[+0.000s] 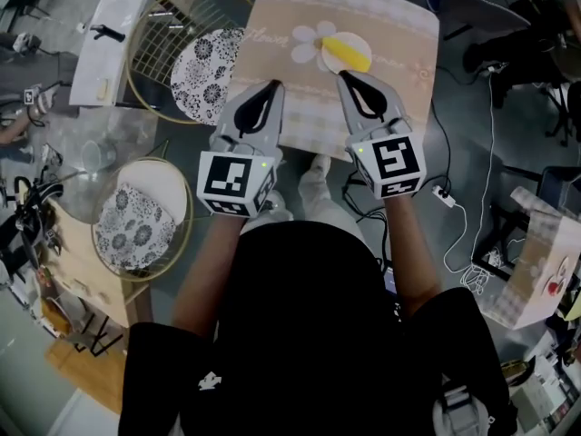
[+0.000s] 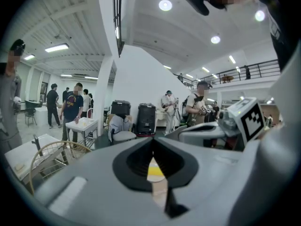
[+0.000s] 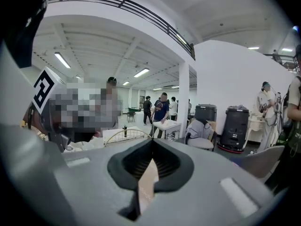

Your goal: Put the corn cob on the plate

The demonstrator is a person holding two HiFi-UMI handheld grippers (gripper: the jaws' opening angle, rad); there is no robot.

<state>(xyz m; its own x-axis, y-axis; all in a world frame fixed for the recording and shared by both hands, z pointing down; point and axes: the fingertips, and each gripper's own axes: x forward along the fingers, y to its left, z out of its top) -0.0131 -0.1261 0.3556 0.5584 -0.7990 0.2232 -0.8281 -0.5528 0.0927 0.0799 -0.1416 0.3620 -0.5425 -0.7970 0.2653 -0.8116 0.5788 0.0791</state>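
**Corn cob** (image 1: 349, 54): one piece, yellow. It is laid slantwise on the pale round plate (image 1: 360, 41), which is set at the far part of the tabletop (image 1: 304, 112) (covered by a beige cloth with a printed flower beside the plate).

**Right tool** (image 1: 344, 78): held over the tabletop on the near side of the plate. Its tip is placed just short of the cob and points toward it; no contact with cob or plate is seen. In the right gripper view the jaws are seen pressed together, with nothing pinched between the black pads (image 3: 141, 166).

**Left tool** (image 1: 274, 85): held level with the right one, further to the left and clear of plate and cob. Its jaws are likewise pressed together and nothing is gripped.

**Chairs**: two round wire-framed chairs with patterned cushions (image 1: 211, 73) (image 1: 134, 227) are placed left of the tabletop.
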